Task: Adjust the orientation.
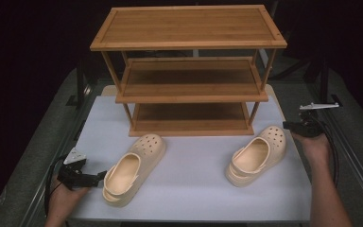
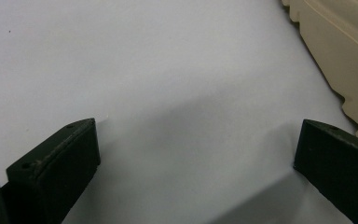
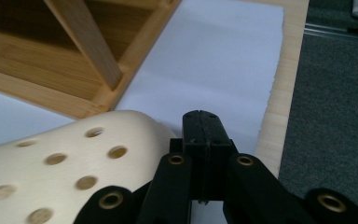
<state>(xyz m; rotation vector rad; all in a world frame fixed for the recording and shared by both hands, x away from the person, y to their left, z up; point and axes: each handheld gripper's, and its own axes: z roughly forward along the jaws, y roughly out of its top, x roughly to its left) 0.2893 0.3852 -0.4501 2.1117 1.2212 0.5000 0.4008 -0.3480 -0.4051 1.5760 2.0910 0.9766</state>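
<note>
Two cream perforated clogs lie on the white table sheet (image 1: 194, 179) in front of a three-tier bamboo shoe rack (image 1: 189, 71). The left clog (image 1: 132, 168) points its toe up and right; the right clog (image 1: 257, 153) sits near the sheet's right edge. My left gripper (image 1: 101, 177) rests low by the left clog's heel, its jaws wide apart over bare sheet (image 2: 191, 93), with the clog's sole edge (image 2: 345, 51) at the right. My right gripper (image 1: 287, 126) hovers just right of the right clog's toe (image 3: 65, 163), its jaws (image 3: 204, 126) pressed together with nothing between them.
The rack's bottom shelf (image 3: 37, 70) and a slanted leg (image 3: 86, 42) stand just behind the right clog. Grey carpeted floor (image 3: 335, 116) lies beyond the table's wooden right edge (image 3: 279, 107). Metal rails run along both table sides.
</note>
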